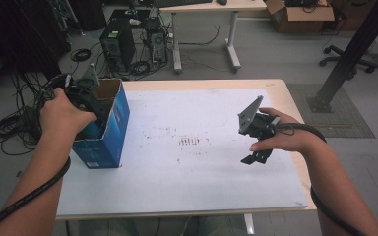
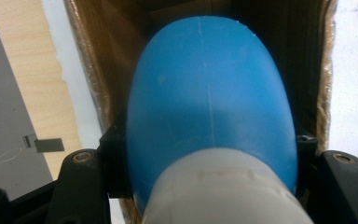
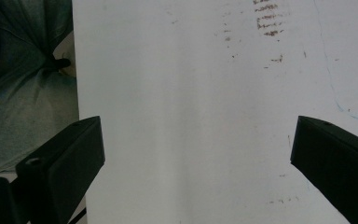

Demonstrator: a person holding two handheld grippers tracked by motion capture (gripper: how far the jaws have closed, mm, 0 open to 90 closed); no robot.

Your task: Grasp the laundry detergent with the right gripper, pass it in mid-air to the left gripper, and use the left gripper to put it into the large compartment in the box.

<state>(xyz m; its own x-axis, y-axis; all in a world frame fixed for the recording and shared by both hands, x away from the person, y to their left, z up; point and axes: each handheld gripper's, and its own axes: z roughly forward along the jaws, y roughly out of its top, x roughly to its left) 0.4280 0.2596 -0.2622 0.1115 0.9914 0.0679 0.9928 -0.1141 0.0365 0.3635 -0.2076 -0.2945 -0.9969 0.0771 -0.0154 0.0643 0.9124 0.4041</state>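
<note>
A blue plastic bottle (image 2: 209,93) with a white cap (image 2: 223,191) sits between the jaws of my left gripper (image 2: 209,154), which is shut on it just above the cap. The bottle points into an open cardboard box (image 2: 98,60). From above, the box (image 1: 107,135) is blue outside and stands at the table's left edge, with my left gripper (image 1: 92,105) reaching down into its open top. My right gripper (image 1: 256,153) hovers over the right part of the table. Its jaws stand wide apart in the right gripper view (image 3: 198,144), with nothing between them.
A white sheet (image 1: 192,167) with brownish smudges (image 1: 189,141) covers the wooden table. On the floor beyond are computer towers (image 1: 118,46), cable bundles, a desk and a black post (image 1: 349,54). The near table edge and a person's trouser leg (image 3: 23,102) lie left of the right gripper.
</note>
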